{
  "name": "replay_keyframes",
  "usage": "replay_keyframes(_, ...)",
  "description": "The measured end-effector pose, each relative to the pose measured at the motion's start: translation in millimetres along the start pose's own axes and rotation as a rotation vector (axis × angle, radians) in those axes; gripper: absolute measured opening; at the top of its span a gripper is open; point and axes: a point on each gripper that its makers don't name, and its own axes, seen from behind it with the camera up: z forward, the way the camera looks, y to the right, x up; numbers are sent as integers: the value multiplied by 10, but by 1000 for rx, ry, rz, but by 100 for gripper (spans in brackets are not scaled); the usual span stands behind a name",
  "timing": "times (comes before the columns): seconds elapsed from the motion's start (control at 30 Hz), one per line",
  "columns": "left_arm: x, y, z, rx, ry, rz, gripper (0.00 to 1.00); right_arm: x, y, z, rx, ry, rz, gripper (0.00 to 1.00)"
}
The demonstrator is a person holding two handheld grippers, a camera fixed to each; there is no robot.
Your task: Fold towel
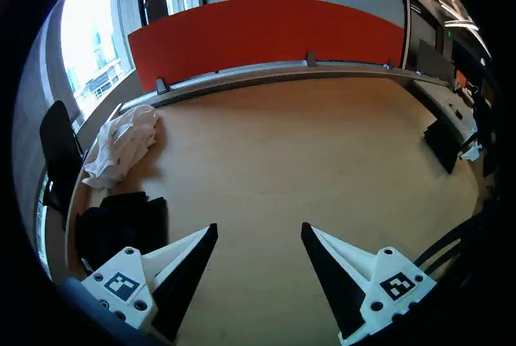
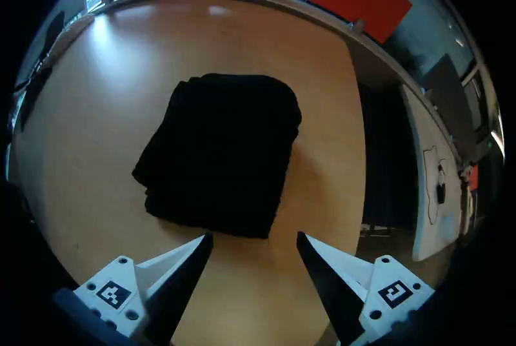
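**Right tool** (image 2: 253,235): fingers apart, nothing between them, held above the counter (image 2: 97,120).

**Left tool** (image 1: 258,226): fingers apart, empty, aimed across bare wood toward the red partition (image 1: 271,33).

**Black towel** (image 2: 222,152): lies flat on the counter, straight ahead of the right tool and between it and the red partition. Its near edge is just beyond the fingertips. It is already gathered into a compact, thick pad. The long axis runs away from the tool toward the partition, leaning slightly right. Judged the right tool's piece, since that one is plainly the nearer. Any further fold would start from this near edge.

**White cloth** (image 1: 122,142): crumpled heap by the partition's left end.

**Dark stack** (image 1: 122,226): folded dark fabric, on the tool side of the white cloth, away from the partition.

**Counter**: pale wood, smooth, broad, glossy under daylight.

**Room**: an office. There is a window (image 1: 90,49) beyond the partition's left end and a black chair (image 1: 58,152) beneath it.
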Motion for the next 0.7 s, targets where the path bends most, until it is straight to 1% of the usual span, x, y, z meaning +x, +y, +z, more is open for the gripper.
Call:
replay_keyframes(0.47, -6, -22, -19, -2, 6, -4, 96, 112, -69, -69, 7, 40, 20, 100)
replay_keyframes(0.57, 6, -29, -22, -2, 9, -4, 96, 155, -90, -82, 9, 56, 29, 100)
replay_keyframes(0.7, 10, -39, -31, -2, 10, -4, 96, 257, -136, -95, 16, 92, 56, 100)
